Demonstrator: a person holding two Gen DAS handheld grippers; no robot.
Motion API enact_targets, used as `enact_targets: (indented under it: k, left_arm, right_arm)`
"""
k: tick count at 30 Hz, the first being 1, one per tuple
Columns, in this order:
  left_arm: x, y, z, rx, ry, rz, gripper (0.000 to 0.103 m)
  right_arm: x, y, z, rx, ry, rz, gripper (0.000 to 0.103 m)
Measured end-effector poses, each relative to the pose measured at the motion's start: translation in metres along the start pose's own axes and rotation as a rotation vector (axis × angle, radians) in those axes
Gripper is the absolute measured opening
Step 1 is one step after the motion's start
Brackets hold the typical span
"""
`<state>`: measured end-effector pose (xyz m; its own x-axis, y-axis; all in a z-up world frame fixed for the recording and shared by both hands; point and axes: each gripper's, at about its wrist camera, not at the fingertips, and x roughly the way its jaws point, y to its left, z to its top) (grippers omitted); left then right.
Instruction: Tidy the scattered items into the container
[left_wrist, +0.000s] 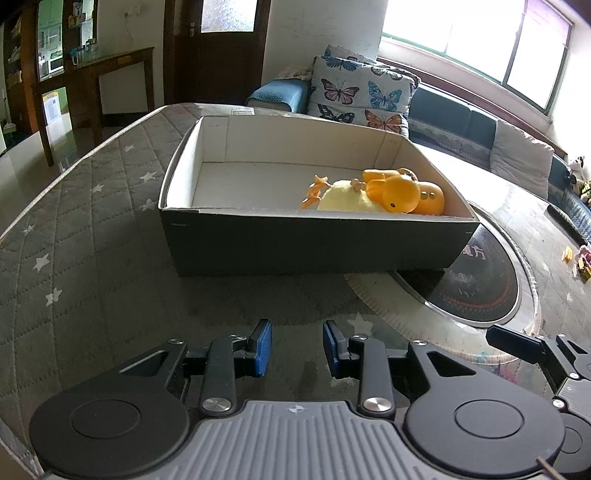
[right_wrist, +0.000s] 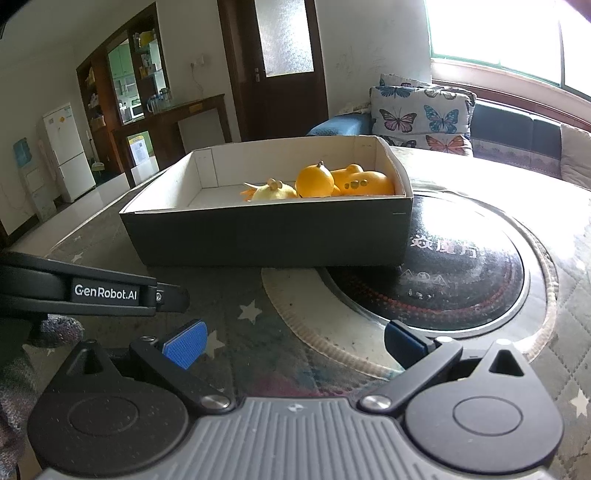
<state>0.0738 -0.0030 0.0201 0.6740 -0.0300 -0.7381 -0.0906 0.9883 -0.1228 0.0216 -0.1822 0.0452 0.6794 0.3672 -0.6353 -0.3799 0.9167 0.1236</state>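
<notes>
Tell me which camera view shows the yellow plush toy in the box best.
The left wrist view: it looks down into the box, so the yellow plush toy shows its rounded body and orange feet. In the right wrist view the toy sits mostly behind the box's near wall, only its top showing.

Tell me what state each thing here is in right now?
Box: lidless, upright on the quilted table cover.
Orange duck toys: inside the box, at its right end.
Pale yellow plush toy: inside the box, beside the ducks.
Left tool: open, narrow gap, empty.
Right tool: open wide, empty.
</notes>
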Motion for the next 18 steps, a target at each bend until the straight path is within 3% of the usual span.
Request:
enact_targets:
  k: [18]
  left_arm:
    - [0.002, 0.000, 0.012, 0.017, -0.008, 0.011, 0.033]
  right_arm:
    - [0.009, 0.001, 0.015, -0.009, 0.003, 0.009, 0.103]
